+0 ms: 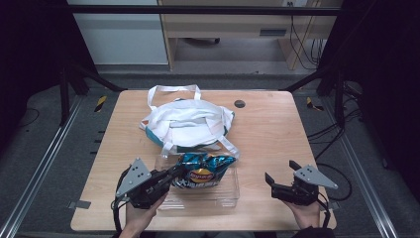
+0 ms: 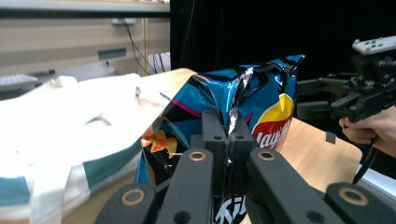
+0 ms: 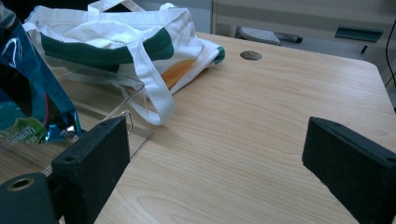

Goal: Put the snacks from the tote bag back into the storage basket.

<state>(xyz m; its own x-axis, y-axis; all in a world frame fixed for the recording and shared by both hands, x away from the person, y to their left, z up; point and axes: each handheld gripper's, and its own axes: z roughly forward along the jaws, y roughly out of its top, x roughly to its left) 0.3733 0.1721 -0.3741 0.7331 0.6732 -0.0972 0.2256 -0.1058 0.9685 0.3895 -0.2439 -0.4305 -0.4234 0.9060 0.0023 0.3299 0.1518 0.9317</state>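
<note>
Two grippers work over a wooden table (image 1: 277,129): the left gripper (image 2: 227,140) has its jaws pinched together on a fold of a blue Lay's chip bag (image 1: 203,171), which sits upright in a clear plastic tray (image 1: 229,194) near the table's front edge, while the right gripper (image 1: 280,179) hovers off to the side with its jaws spread wide and nothing between them. One risk is that the pinch holds only a thin crease of slippery foil, so the bag may slide out or tear if lifted quickly; a harder squeeze may crush the chips. Another is that the bag could catch a strap of the white and green tote bag (image 1: 185,124), which lies just behind the tray. From the high view, the layout of tote, tray and both hands is plain. From the left gripper view, the exact crease in the grip is clear. From the right gripper view, the tote's strap (image 3: 154,88) is seen draped against the tray's corner.
</note>
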